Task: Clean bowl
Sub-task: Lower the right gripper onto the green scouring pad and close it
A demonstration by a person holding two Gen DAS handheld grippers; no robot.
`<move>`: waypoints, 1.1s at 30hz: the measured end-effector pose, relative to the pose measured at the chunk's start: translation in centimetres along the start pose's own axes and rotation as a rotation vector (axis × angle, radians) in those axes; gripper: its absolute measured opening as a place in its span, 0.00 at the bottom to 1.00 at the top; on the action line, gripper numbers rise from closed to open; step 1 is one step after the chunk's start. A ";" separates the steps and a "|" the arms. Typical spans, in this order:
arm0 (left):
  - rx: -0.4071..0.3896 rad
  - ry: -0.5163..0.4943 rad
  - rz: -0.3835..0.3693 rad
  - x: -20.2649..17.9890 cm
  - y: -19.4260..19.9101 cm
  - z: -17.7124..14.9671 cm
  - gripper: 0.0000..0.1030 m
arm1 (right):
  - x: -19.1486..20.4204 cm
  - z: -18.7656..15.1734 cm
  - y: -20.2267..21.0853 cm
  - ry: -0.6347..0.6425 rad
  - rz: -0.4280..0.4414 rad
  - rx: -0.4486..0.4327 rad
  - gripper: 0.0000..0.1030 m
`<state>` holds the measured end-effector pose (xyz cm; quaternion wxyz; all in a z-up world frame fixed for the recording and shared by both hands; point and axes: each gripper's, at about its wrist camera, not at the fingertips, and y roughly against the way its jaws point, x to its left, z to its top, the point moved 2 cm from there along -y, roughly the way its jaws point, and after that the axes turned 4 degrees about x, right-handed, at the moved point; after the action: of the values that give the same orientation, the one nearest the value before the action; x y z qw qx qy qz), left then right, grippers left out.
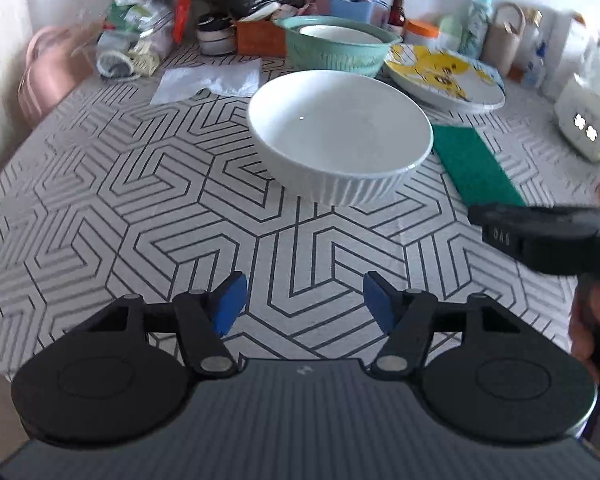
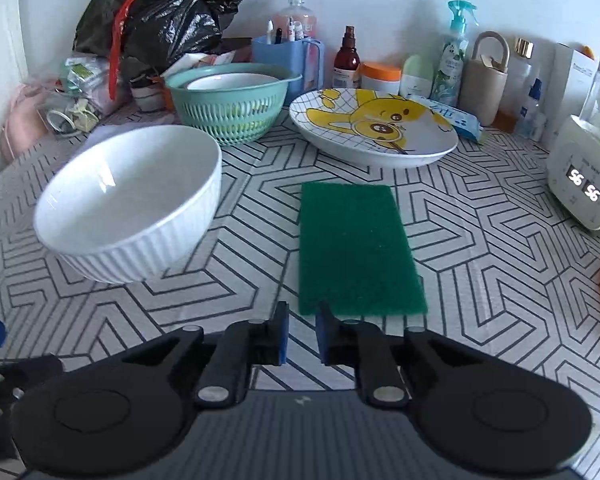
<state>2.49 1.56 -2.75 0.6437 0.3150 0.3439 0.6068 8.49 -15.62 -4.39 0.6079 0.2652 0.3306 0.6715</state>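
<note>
A white ribbed bowl (image 1: 340, 136) stands empty on the patterned table; it also shows in the right wrist view (image 2: 128, 200) at the left. A green scouring pad (image 2: 356, 248) lies flat to its right, and shows in the left wrist view (image 1: 476, 164) too. My left gripper (image 1: 304, 304) is open and empty, well short of the bowl. My right gripper (image 2: 302, 334) is empty with its jaws a narrow gap apart, just short of the pad's near edge. Its body (image 1: 548, 236) shows in the left wrist view at the right.
A teal colander (image 2: 232, 104) with a white dish in it stands behind the bowl. A yellow cartoon plate (image 2: 376, 128) lies behind the pad. Bottles, a blue caddy (image 2: 288, 60) and a black bag (image 2: 160, 12) line the back wall. A white device (image 2: 584, 188) stands at right.
</note>
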 end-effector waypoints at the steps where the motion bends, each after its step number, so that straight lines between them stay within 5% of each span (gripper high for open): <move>1: 0.003 0.004 -0.014 0.0 -0.1 0.0 0.49 | 0.1 0.1 0.1 0.003 -0.011 -0.004 0.17; 7: 0.034 -0.001 -0.062 -0.3 -0.7 0.0 0.10 | 0.2 0.5 0.4 0.006 -0.019 -0.019 0.22; 11: 0.021 -0.019 -0.066 -0.6 -0.6 -0.2 0.09 | 0.4 0.5 0.9 0.013 -0.027 -0.037 0.34; 29: 0.000 -0.002 -0.069 -0.1 -0.1 0.3 0.10 | -1.5 3.0 -3.5 -0.004 -0.122 -0.004 0.48; 33: 0.005 -0.013 -0.074 -0.3 -0.2 0.4 0.10 | -1.8 3.2 -4.1 -0.007 -0.132 -0.012 0.62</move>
<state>2.93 1.27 -2.68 0.6671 0.3077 0.3524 0.5798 13.76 -16.86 -5.38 0.6535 0.2414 0.3413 0.6310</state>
